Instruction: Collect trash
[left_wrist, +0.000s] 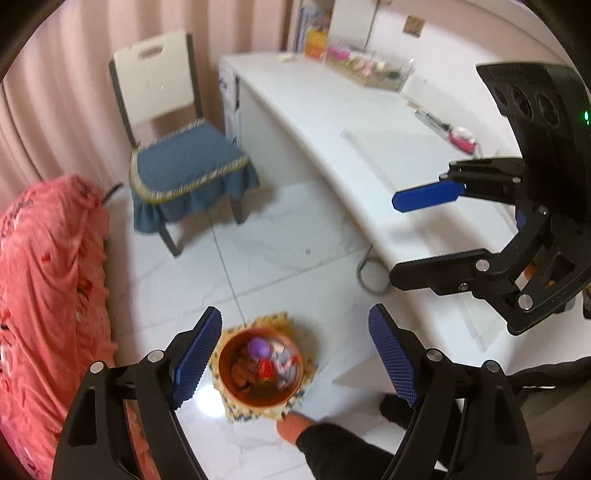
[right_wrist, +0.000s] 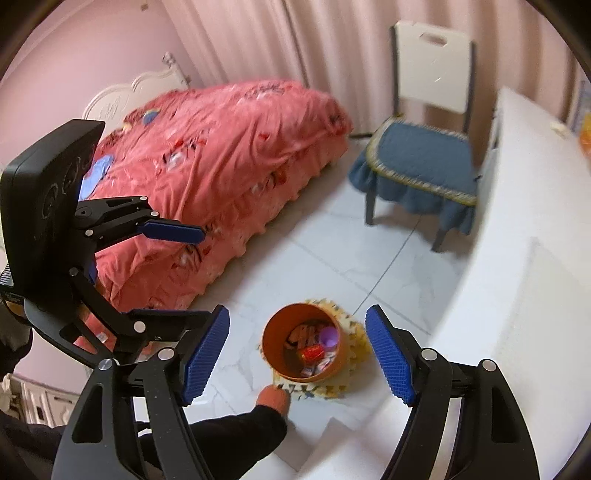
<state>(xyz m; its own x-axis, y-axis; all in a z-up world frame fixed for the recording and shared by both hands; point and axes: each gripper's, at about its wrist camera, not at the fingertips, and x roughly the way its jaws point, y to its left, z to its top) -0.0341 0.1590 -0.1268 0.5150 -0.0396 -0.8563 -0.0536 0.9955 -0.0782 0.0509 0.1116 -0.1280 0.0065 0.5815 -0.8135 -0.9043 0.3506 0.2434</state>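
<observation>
An orange bin (left_wrist: 260, 369) is seen standing on the white tiled floor (left_wrist: 288, 229), set on a yellow patterned mat (right_wrist: 351, 339) whose edges show around its base. Inside the bin, wrappers (right_wrist: 314, 352) and a small purple object (left_wrist: 257, 347) are visible (the contents are blurred, so what the purple object is cannot be told). A bare hand (right_wrist: 274, 399) in a dark sleeve is placed at the near edge of the mat, apparently touching it. The left gripper (left_wrist: 295, 363) is held above the bin with its blue pads spread wide and nothing between them; the right gripper (right_wrist: 297, 356) is likewise held apart and empty over the bin. A bed with a pink cover (right_wrist: 221, 155) lies to one side of the bin, a chair with a blue cushion (left_wrist: 184, 162) stands beyond it, and a white desk (left_wrist: 351, 122) runs along the other side.
</observation>
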